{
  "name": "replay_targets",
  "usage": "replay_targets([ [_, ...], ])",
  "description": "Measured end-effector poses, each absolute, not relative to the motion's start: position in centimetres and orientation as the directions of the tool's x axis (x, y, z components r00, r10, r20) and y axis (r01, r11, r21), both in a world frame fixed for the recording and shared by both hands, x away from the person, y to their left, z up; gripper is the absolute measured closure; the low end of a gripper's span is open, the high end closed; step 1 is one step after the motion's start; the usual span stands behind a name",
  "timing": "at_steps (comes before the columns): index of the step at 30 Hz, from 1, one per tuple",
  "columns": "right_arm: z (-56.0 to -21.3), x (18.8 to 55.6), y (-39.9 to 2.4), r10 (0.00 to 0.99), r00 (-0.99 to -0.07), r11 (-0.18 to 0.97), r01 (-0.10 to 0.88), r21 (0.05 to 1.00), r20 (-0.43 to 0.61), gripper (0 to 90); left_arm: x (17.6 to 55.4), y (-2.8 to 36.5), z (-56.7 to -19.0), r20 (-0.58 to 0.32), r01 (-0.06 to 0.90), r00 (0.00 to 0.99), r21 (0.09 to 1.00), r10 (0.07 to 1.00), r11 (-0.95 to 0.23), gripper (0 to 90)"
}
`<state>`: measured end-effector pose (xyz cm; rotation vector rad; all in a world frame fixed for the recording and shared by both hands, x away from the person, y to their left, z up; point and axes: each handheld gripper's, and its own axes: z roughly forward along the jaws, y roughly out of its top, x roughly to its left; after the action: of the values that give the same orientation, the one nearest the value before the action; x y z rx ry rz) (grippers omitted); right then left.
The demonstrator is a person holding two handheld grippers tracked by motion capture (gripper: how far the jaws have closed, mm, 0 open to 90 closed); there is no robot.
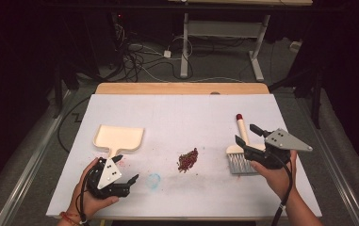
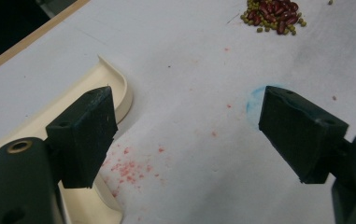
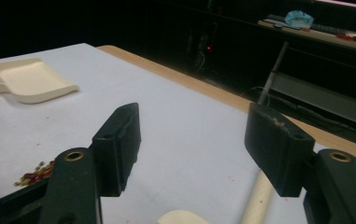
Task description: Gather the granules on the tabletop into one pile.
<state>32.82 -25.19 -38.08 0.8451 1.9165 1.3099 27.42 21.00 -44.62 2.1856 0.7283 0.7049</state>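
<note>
A cream dustpan (image 1: pixel 118 137) lies on the left of the white table, its handle pointing toward me. My left gripper (image 1: pixel 127 168) hovers open just right of that handle; in the left gripper view the dustpan (image 2: pixel 115 84) sits under and behind the left jaw of my left gripper (image 2: pixel 187 116). A small pile of red and green beans (image 1: pixel 187 160) lies mid-table. On the right lies a brush (image 1: pixel 241 162) with grey bristles and a cream, red-tipped handle. My right gripper (image 1: pixel 245 133) is open over the brush handle (image 3: pixel 259 200), one jaw on each side, not closed on it.
A faint blue ring (image 1: pixel 153 181) and red stains (image 2: pixel 129 165) mark the white cover. The wooden table edge (image 1: pixel 182 88) runs along the far side. Beyond it are floor cables (image 1: pixel 139 61) and desk legs (image 1: pixel 184 52).
</note>
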Motion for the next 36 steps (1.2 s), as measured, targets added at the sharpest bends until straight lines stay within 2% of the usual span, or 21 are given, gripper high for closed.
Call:
replay_targets([
  [4, -38.3, 31.8, -24.9, 0.805, -0.562, 0.315, 0.140, 0.939, -0.187, 27.9, 27.4, 21.1, -44.6, 0.260, 0.282, 0.688, 0.764, 0.677, -0.580, 17.8],
  [13, -40.1, 29.8, -25.9, 0.799, -0.560, 0.337, 0.118, 0.934, -0.218, 21.3, 27.8, 20.9, -44.8, 0.262, 0.286, 0.689, 0.759, 0.676, -0.585, 17.8],
  [23, -42.5, 28.2, -27.1, 0.789, -0.571, 0.349, 0.110, 0.931, -0.228, 20.5, 27.6, 20.7, -44.8, 0.273, 0.285, 0.683, 0.754, 0.677, -0.592, 17.8],
  [31, -42.5, 27.6, -27.2, 0.792, -0.564, 0.345, 0.099, 0.933, -0.233, 19.8, 27.2, 20.6, -44.8, 0.304, 0.265, 0.682, 0.745, 0.665, -0.612, 17.2],
  [36, -42.4, 27.6, -26.8, 0.793, -0.557, 0.355, 0.090, 0.931, -0.249, 20.3, 27.1, 21.0, -44.8, 0.294, 0.271, 0.678, 0.752, 0.674, -0.601, 17.2],
])
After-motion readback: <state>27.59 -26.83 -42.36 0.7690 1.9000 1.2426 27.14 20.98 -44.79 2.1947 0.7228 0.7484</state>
